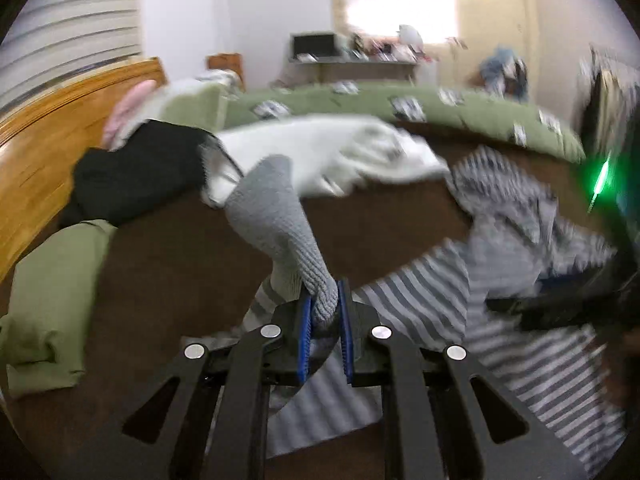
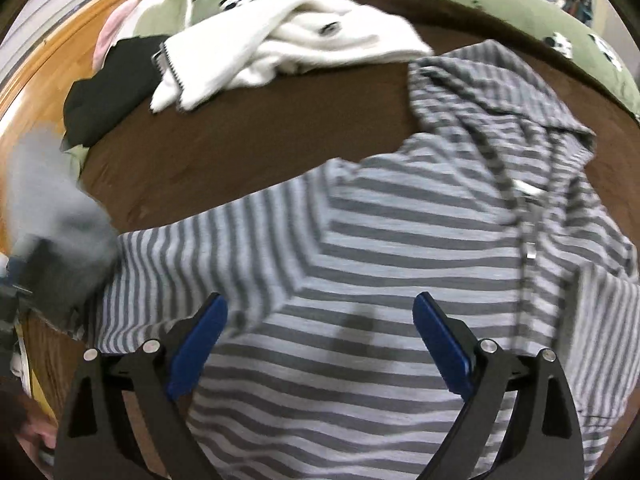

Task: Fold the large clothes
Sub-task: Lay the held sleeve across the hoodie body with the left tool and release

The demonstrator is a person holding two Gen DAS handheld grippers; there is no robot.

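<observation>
Left gripper (image 1: 325, 312): blue ribbed pads closed tight on the grey knit cuff (image 1: 320, 300) of a sleeve, which rises from the jaws in a coarse, ribbed tube and bends away toward the far left. Black linkage arms with round silver pivots frame the near edge of the left wrist view.

Right gripper (image 2: 320, 344): jaws spread wide, nothing between the smooth blue pads, poised just above the striped hoodie (image 2: 380, 248). The garment is soft jersey in light and dark grey bands, lying rumpled on the brown bedcover (image 2: 248, 148) — body nearest, hood (image 2: 480, 92) crumpled to the far right, a zip with a metal pull (image 2: 531, 254) running down the right of centre. In this view the left gripper and its cuff are only a grey blur at the left edge.

Farther back, a white fleecy garment (image 2: 304, 36) with dark stitched edging lies heaped, touching a black garment (image 2: 112, 84) on its left. Behind both runs a green quilt (image 2: 520, 4) with a black-and-white printed motif, too blurred to identify. A wooden headboard (image 1: 52, 136) curves along the far left.

No legible writing or labels anywhere.
</observation>
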